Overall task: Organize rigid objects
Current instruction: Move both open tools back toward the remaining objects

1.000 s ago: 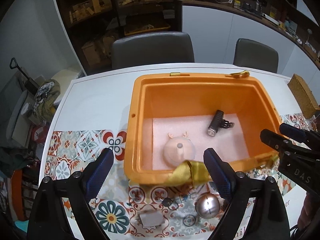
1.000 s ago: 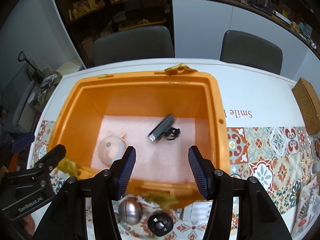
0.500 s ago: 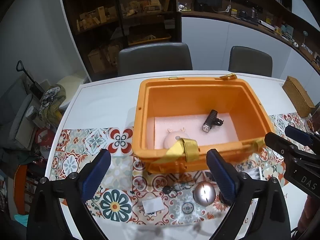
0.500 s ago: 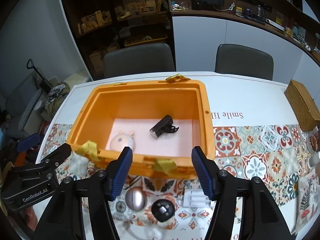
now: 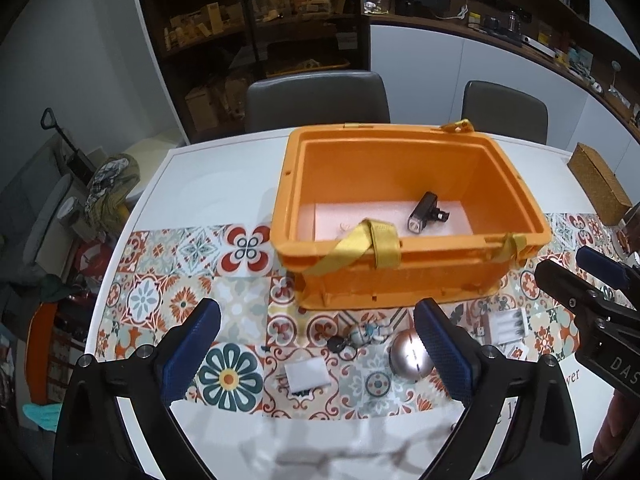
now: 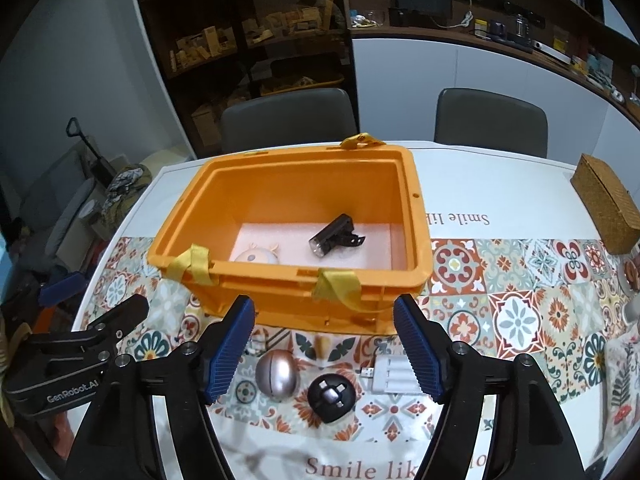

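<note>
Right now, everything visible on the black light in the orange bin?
The black light is a small boxy torch, matte plastic by the look, with a pale lens at its near end and a black clamp bracket on its side. It lies flat and diagonal on the white foam liner in the orange bin, right of the round white gadget, apart from it. No jaws touch it.
</note>
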`<action>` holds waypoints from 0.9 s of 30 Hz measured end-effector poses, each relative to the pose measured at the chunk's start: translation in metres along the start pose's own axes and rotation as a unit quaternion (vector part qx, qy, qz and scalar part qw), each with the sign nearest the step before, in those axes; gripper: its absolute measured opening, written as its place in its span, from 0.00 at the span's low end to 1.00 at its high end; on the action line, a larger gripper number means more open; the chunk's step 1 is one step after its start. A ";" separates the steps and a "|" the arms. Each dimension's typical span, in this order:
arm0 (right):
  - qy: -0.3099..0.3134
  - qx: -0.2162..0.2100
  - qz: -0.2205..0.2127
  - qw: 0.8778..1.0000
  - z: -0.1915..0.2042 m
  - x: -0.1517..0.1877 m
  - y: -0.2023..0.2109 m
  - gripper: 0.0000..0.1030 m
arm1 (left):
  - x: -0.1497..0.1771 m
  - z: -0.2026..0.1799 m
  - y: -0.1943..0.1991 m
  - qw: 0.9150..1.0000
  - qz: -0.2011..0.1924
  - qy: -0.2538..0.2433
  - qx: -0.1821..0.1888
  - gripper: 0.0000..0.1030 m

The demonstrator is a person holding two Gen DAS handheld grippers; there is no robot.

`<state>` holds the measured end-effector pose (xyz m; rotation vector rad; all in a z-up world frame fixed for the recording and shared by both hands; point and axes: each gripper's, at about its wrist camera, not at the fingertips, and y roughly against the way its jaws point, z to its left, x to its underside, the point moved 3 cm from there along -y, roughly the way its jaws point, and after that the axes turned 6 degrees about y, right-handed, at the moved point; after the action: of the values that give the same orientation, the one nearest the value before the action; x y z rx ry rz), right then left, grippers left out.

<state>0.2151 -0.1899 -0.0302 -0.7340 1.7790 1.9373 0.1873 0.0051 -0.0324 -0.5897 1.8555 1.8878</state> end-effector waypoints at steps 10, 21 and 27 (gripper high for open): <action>0.013 -0.009 -0.013 1.000 0.008 0.026 0.001 0.71 | 0.025 0.000 -0.009 1.000 0.028 0.011 -0.001 0.96; 0.011 -0.012 0.024 1.000 0.009 0.060 -0.019 0.75 | 0.055 -0.006 -0.027 0.998 0.059 0.002 -0.013 0.96; 0.011 -0.014 0.045 0.999 0.007 0.075 -0.031 0.75 | 0.068 -0.012 -0.038 0.997 0.079 -0.007 -0.010 0.96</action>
<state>0.1755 -0.1840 -0.1008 -0.6967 1.8307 2.0233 0.1534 -0.0062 -0.1031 -0.4464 1.9257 2.0061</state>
